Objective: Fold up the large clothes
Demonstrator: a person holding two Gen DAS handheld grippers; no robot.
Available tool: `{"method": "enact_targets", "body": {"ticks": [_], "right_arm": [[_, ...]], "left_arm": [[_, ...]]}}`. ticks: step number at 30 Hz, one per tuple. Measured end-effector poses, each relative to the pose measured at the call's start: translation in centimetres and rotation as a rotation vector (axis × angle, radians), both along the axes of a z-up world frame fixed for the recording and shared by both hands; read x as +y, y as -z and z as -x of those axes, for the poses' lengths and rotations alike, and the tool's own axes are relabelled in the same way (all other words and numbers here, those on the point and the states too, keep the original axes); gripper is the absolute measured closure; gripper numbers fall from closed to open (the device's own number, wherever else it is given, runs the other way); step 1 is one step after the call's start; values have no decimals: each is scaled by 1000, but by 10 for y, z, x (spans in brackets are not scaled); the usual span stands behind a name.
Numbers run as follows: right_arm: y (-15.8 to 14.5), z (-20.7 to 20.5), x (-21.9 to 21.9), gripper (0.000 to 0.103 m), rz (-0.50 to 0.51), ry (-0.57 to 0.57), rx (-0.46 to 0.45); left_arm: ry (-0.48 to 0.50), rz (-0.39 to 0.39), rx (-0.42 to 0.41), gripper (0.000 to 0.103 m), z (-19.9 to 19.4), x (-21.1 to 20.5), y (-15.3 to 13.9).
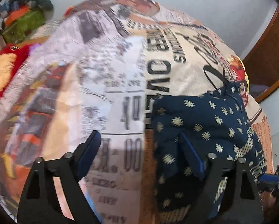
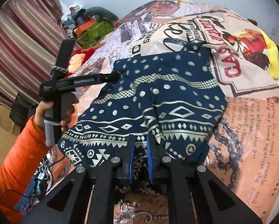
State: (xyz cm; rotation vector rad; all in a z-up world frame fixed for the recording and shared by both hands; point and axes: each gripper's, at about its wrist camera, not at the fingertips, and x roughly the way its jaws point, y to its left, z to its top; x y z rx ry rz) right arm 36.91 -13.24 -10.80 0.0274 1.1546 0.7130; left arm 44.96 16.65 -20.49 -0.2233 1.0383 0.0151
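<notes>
One navy garment (image 2: 158, 100): right gripper (image 2: 139, 147) clamps its hem, left gripper (image 1: 139, 149) released

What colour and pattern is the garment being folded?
Navy garment with cream dots, diamonds and zigzag bands; clearest in the right wrist view.

Navy garment (image 2: 158, 100) w/ cream geometric/dot print, on beige-orange newsprint-style bedsheet (image 2: 251, 115) w/ black txt + red lettering; orange sleeve (image 2: 21, 149), maroon-striped curtain (image 2: 18, 37), yellow plush (image 2: 272, 56).
</notes>
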Motion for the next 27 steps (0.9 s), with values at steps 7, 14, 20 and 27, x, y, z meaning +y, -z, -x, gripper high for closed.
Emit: {"method": "enact_targets", "body": {"ticks": [7, 14, 20, 27], "right_arm": [[-27, 3, -17, 94, 83, 79, -61], [-52, 6, -31, 94, 52, 162, -127], [-46, 0, -31, 94, 6, 192, -60], [-15, -22, -39, 94, -40, 229, 90]], "left_arm": [[70, 71, -58, 20, 43, 7, -42], [106, 256, 67, 14, 63, -17, -13], [83, 414, 176, 5, 65, -33, 29], [85, 575, 268, 4, 45, -40, 55]]}}
